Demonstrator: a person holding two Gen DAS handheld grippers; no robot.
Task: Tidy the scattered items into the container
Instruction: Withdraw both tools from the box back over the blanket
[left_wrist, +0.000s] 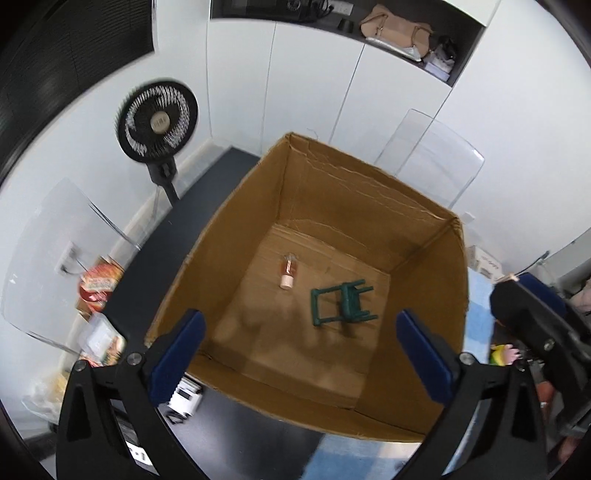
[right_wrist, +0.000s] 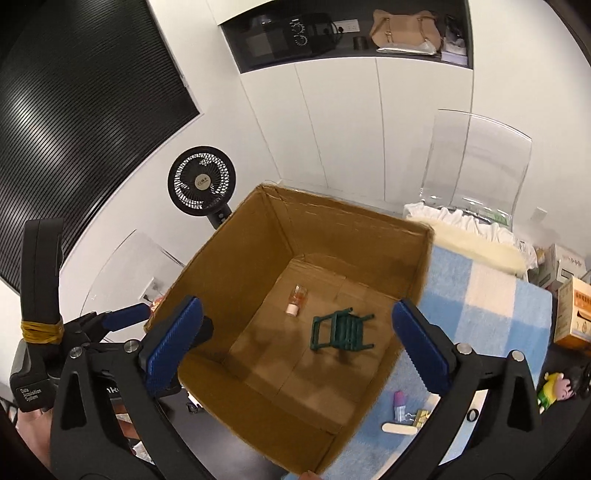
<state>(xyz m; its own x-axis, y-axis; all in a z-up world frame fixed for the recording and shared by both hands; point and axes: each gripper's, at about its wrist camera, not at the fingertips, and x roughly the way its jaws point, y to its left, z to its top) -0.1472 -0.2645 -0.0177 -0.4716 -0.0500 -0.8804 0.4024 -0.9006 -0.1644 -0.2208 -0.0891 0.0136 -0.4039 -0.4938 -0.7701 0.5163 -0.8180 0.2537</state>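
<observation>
- The left gripper (left_wrist: 301, 354) hangs over the cardboard box (left_wrist: 236, 229), jaws wide apart, nothing in them.
- A small bottle (left_wrist: 288, 271) lies flat on the box floor, cap toward the camera.
- Right of it, the green toy chair (left_wrist: 341, 302) is tipped on its side, legs pointing right.
- The right gripper (right_wrist: 295, 350) is spread wide too, empty.

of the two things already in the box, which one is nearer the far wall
The small bottle with the pale cap, lying on its side, is nearer the far wall of the cardboard box. The tipped-over green toy chair lies closer to the near side.
</observation>
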